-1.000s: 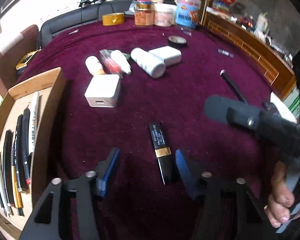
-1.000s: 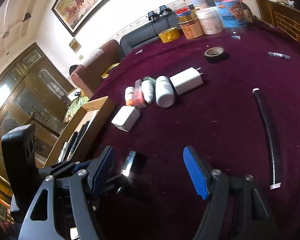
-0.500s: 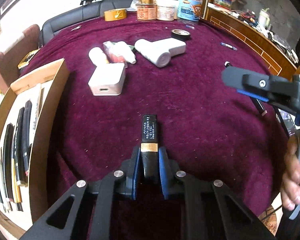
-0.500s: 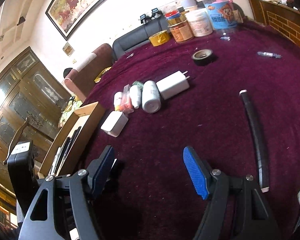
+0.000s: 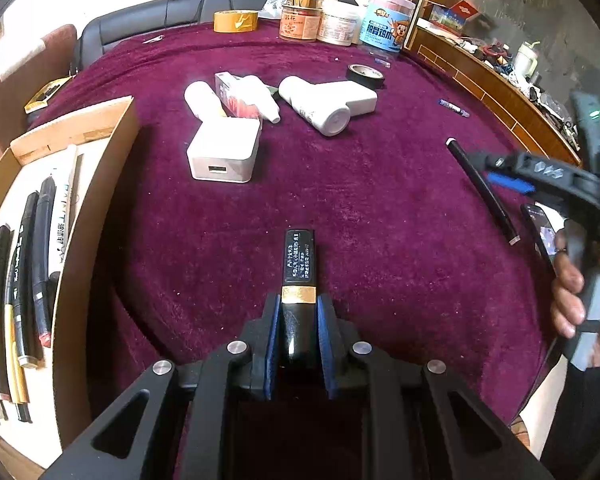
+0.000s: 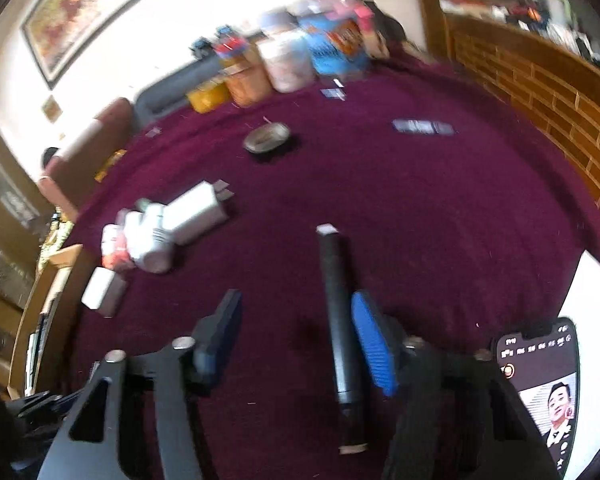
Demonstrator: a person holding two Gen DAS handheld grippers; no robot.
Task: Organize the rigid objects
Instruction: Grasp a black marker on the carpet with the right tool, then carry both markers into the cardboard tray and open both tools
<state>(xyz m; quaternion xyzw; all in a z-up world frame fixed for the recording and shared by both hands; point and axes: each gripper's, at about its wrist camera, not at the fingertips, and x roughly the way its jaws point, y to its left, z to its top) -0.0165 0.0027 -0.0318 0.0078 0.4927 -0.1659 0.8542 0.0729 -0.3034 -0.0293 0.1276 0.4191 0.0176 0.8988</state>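
My left gripper (image 5: 298, 310) is shut on a black tube with a gold band (image 5: 298, 264), held above the maroon tablecloth (image 5: 360, 184). My right gripper (image 6: 296, 316) is open, its fingers straddling a long black pen (image 6: 338, 312) that lies on the cloth close to the right blue pad (image 6: 374, 344). The pen also shows in the left wrist view (image 5: 480, 188), with the right gripper (image 5: 508, 180) over it. A cardboard box (image 5: 80, 240) at the left holds several pens (image 5: 24, 280).
White chargers (image 5: 224, 152) (image 5: 352, 96), white bottles (image 5: 316, 110) and a red packet (image 5: 236, 96) lie mid-table. A black tape roll (image 5: 365, 76), yellow tape (image 5: 236, 21) and jars (image 5: 340, 20) stand further back. A phone (image 6: 540, 384) lies at the right edge.
My left gripper closed on the black tube and lifted it. My right gripper swung right and down over the long black pen, staying open.
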